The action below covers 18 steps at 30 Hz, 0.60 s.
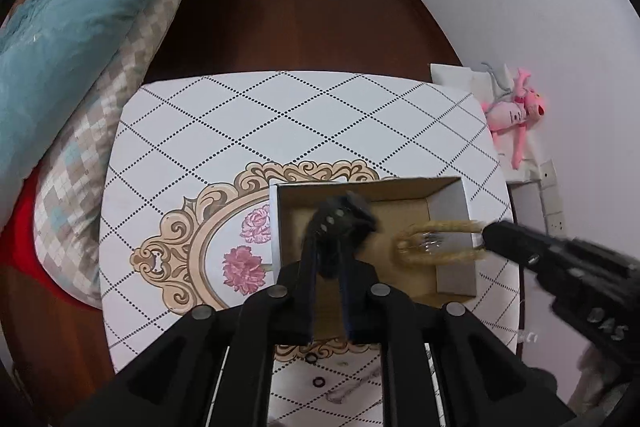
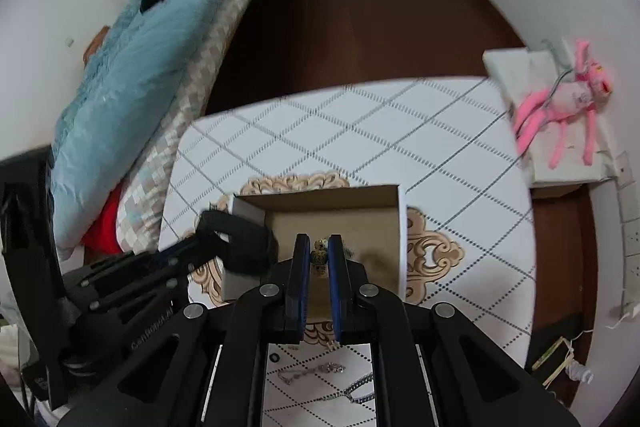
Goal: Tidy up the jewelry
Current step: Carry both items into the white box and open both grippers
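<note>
An open cardboard box [image 1: 456, 203] [image 2: 394, 227] stands on the white patterned table. My left gripper [image 1: 327, 259] is shut on a black watch-like strap [image 1: 340, 223] and holds it over the box's left side; the strap also shows in the right wrist view [image 2: 240, 243]. My right gripper [image 2: 319, 259] is shut on a speckled beaded bracelet [image 2: 319, 255] over the box; in the left wrist view the bracelet [image 1: 436, 241] is a blurred tan loop hanging from the right gripper's tip [image 1: 486, 237]. Silver chains [image 2: 312, 373] [image 2: 360, 393] and small black rings [image 1: 319, 383] lie on the table near me.
The table [image 1: 280, 115] has a floral oval print. A bed with a blue quilt [image 1: 80, 11] runs along the left. A pink plush toy [image 2: 568, 99] lies on a white stand at the right. Dark wood floor lies beyond.
</note>
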Tool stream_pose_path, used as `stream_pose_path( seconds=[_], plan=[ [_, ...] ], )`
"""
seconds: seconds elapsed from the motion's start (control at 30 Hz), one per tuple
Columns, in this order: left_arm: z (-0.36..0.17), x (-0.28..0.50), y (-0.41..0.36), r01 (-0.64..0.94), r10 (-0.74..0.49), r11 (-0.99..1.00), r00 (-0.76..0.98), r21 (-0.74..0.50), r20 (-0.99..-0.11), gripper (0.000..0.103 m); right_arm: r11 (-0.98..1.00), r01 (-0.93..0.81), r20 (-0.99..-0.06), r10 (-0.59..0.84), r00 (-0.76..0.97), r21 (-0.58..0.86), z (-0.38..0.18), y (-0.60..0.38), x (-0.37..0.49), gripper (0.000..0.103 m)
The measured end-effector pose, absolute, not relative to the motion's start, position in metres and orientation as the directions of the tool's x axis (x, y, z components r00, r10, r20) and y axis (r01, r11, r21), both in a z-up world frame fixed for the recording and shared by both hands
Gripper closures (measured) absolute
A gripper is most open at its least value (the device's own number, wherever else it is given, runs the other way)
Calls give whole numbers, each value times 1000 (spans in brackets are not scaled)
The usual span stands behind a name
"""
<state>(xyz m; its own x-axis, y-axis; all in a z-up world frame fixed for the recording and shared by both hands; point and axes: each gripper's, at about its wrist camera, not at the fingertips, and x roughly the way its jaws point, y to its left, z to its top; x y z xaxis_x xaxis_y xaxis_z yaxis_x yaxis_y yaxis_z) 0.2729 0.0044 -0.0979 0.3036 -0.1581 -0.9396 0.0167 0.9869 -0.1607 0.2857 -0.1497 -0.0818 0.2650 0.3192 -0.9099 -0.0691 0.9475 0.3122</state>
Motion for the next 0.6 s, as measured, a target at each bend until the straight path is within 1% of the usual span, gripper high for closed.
stream_pose_path(
  seconds=[0.03,0.1,0.13,0.17,0.2,0.23,0.27,0.3,0.33,0.37,0.4,0.43,0.47,0.53,0.6],
  plan=[
    [-98,273,5,11,-149,988,304,-153,-941,93,951,-59,-919,309,244,304,-89,-151,289,90],
    [-99,273,4,8,-120,992,306,-123,-945,85,955,-47,-928,296,225,292,-100,-156,288,73],
    [-99,273,4,8,-108,994,306,-111,-946,70,954,-42,-928,299,221,297,-104,-159,287,55],
    [-98,270,4,7,-93,995,317,-96,-944,50,957,-34,-932,288,222,288,-107,-162,285,44],
    [-97,268,5,-1,-76,997,330,-81,-941,42,962,-34,-935,270,228,270,-108,-164,283,44],
    [-95,265,6,-10,-52,998,353,-59,-934,39,967,-36,-939,252,236,251,-108,-164,280,44],
    [-93,262,8,-14,-29,999,375,-37,-926,38,978,-39,-945,210,250,207,-109,-164,276,43],
    [-92,259,8,-19,-5,1000,389,-14,-921,34,985,-49,-949,174,263,167,-109,-163,273,41],
    [-93,258,10,-25,11,1000,396,1,-918,26,992,-58,-951,128,280,116,-109,-161,269,32],
    [-94,254,12,-39,33,999,410,18,-911,16,996,-70,-951,68,302,48,-110,-158,264,19],
    [-95,250,15,-47,39,999,425,21,-905,13,997,-77,-950,38,310,15,-111,-156,261,13],
    [-97,248,17,-47,36,999,436,17,-899,4,996,-82,-948,10,317,-17,-115,-154,257,6],
    [-100,245,18,-46,33,999,438,14,-898,0,996,-83,-946,-11,323,-40,-119,-153,254,4],
    [-106,241,18,-47,39,999,425,21,-904,0,993,-86,-942,-48,333,-82,-125,-151,250,1],
    [-113,238,18,-48,50,998,416,33,-908,0,991,-81,-934,-74,348,-109,-130,-148,245,0]
  ],
)
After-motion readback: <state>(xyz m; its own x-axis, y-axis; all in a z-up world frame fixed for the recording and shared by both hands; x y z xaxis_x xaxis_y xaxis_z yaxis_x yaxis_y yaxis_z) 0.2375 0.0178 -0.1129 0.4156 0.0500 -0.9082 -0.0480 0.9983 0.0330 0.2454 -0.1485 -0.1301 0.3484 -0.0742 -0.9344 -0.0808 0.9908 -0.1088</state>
